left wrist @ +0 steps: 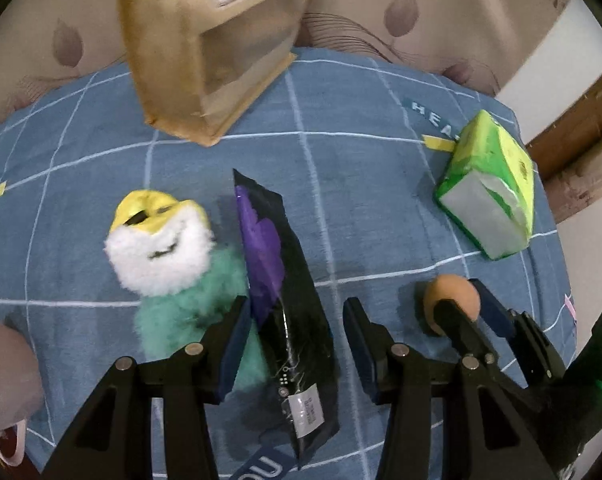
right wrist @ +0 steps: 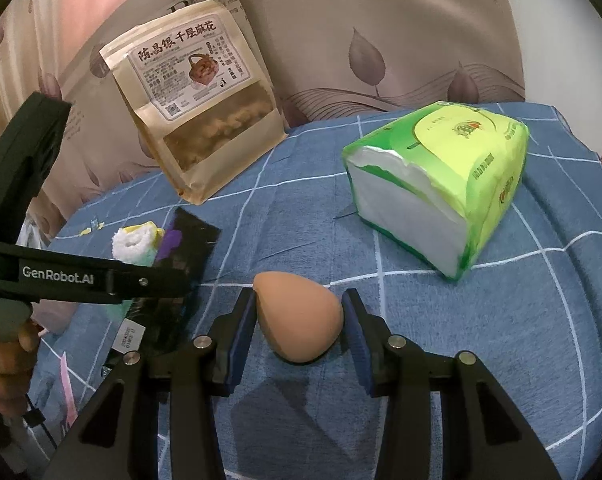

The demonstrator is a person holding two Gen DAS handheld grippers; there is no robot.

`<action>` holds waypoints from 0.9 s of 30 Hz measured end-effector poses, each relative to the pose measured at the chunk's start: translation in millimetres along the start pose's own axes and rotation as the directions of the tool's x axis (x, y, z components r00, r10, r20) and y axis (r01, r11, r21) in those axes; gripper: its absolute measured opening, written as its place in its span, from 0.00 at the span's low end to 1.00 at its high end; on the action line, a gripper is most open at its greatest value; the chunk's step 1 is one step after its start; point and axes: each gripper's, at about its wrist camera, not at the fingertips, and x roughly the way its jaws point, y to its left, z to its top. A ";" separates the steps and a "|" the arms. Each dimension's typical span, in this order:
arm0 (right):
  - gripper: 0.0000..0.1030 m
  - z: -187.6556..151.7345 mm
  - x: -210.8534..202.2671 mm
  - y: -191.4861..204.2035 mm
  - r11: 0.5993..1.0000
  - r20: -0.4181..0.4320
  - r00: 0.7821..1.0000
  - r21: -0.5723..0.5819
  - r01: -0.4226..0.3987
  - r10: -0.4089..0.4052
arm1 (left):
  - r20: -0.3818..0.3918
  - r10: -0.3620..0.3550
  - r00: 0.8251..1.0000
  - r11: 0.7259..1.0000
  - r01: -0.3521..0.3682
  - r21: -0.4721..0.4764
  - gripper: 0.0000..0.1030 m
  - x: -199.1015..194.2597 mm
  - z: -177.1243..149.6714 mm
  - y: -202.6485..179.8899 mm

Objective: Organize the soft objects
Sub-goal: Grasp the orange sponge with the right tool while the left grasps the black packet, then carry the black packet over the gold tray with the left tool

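Observation:
A tan egg-shaped sponge (right wrist: 299,318) lies on the blue checked cloth (right wrist: 501,340). My right gripper (right wrist: 299,320) has its jaws around the sponge, both pads at its sides. The sponge also shows in the left wrist view (left wrist: 453,300), between the right gripper's fingers (left wrist: 459,320). My left gripper (left wrist: 297,320) is open, its jaws astride a black and purple packet (left wrist: 293,312). A plush toy (left wrist: 169,256) with white face, yellow cap and teal body lies left of the packet, against the left finger. A green tissue pack (right wrist: 441,188) lies to the right.
A tan snack pouch (right wrist: 197,96) leans against the floral curtain (right wrist: 381,40) at the back. A pink face mask (left wrist: 5,380) lies at the left edge of the cloth. The cloth's right edge drops off near the tissue pack.

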 end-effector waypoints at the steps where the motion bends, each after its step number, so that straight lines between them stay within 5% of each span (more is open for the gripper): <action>1: 0.39 -0.1 0.1 -0.6 1.000 0.000 1.000 0.003 -0.002 0.002 | -0.001 0.006 1.000 1.000 -0.006 0.008 0.47 0.0 0.4 -2.5; 6: 0.39 -0.1 0.3 -2.8 1.000 0.000 1.000 0.015 -0.012 0.012 | -0.022 -0.011 1.000 0.999 0.012 0.040 0.47 7.2 6.4 -16.8; 11: 0.39 0.3 0.7 -5.2 0.999 -0.002 1.000 0.025 -0.022 0.022 | -0.052 0.046 0.998 0.998 -0.044 0.039 0.47 26.5 6.4 -15.3; 21: 0.39 0.7 1.5 -6.1 0.999 -0.003 1.000 0.031 -0.025 0.025 | 0.009 0.105 0.994 0.983 -0.105 0.149 0.57 36.3 6.3 -31.5; 24: 0.39 0.9 1.4 -6.0 0.999 -0.003 1.000 0.031 -0.025 0.025 | 0.030 0.100 0.995 0.981 -0.104 0.164 0.38 37.8 7.1 -36.6; 27: 0.39 0.9 1.3 -6.1 0.999 -0.003 1.000 0.029 -0.023 0.023 | 0.025 0.095 0.995 0.979 -0.098 0.180 0.33 33.6 3.7 -39.0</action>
